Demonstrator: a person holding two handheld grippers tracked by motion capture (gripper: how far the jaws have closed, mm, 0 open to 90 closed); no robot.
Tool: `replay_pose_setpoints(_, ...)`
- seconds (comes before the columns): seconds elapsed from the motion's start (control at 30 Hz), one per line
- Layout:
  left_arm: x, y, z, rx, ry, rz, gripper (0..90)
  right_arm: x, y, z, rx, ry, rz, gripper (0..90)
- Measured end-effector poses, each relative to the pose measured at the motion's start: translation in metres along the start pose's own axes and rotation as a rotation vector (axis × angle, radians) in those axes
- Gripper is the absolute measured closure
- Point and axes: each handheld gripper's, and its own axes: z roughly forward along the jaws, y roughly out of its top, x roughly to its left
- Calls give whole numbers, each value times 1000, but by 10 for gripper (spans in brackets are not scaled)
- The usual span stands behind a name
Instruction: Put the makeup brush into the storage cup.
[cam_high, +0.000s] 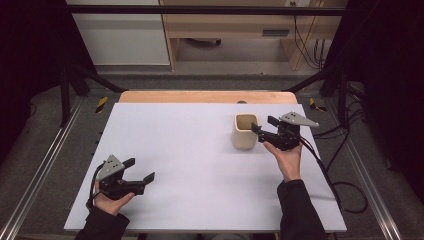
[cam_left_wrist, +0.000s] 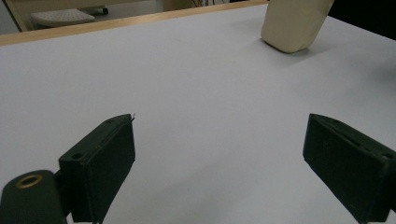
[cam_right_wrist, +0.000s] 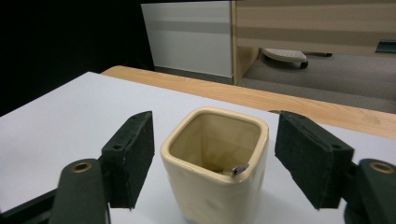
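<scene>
Near the person, the left claw (cam_high: 136, 170) hovers released over bare counter (cam_high: 190, 150). Farther off, the right claw (cam_right_wrist: 212, 161) gapes around the cream square cup (cam_right_wrist: 217, 163) at the counter's far right — apparently mid-grasp; clenching likely comes next.

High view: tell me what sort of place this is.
Probably a lab recording station: a white table top inside a black metal frame, loose cables on the floor, and one cream square ceramic cup as a prop.
</scene>
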Motion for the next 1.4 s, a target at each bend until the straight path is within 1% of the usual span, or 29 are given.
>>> replay_pose_setpoints(0.17, 0, 0, 0, -1, 0, 1, 88, 4, 1, -11, -4, 18, -8, 236)
replay_pose_setpoints(0.37, -1, 0, 0, 0, 0, 1, 88, 11, -1, -27, 4, 33, -47, 170)
replay_pose_setpoints(0.4, -1, 0, 0, 0, 1, 1, 88, 12, -2, -29, 6, 39, -44, 165)
replay_pose_setpoints(0.43, -1, 0, 0, -1, 2, 1, 87, 12, -3, -32, 4, 47, -54, 161)
replay_pose_setpoints(0.6, -1, 0, 0, 2, 1, 1, 87, 14, -8, -47, 2, 74, -62, 135)
replay_pose_setpoints(0.73, -1, 0, 0, 2, 1, 1, 87, 18, -15, -54, 19, 73, -77, 114)
replay_pose_setpoints(0.77, -1, 0, 0, 4, 1, 1, 86, 18, -17, -56, 24, 74, -88, 109)
replay_pose_setpoints(0.9, -1, -1, 1, 5, -1, 2, 86, 19, -25, -61, 30, 80, -73, 108)
replay_pose_setpoints(0.93, -1, -1, 1, 6, -1, 3, 86, 18, -27, -63, 34, 80, -85, 106)
replay_pose_setpoints(0.97, -2, -1, 1, 6, -1, 3, 86, 18, -28, -64, 36, 81, -82, 104)
replay_pose_setpoints(1.0, -2, -1, 1, 6, -1, 3, 86, 18, -30, -65, 34, 79, -73, 102)
replay_pose_setpoints(1.2, -1, -1, 1, 7, 0, 2, 86, 15, -41, -69, 40, 79, -56, 91)
replay_pose_setpoints(1.33, -2, -1, 1, 7, -1, 1, 86, 13, -49, -73, 54, 78, -52, 85)
replay_pose_setpoints(1.4, -2, -1, 1, 8, -1, 2, 85, 13, -50, -73, 57, 78, -53, 85)
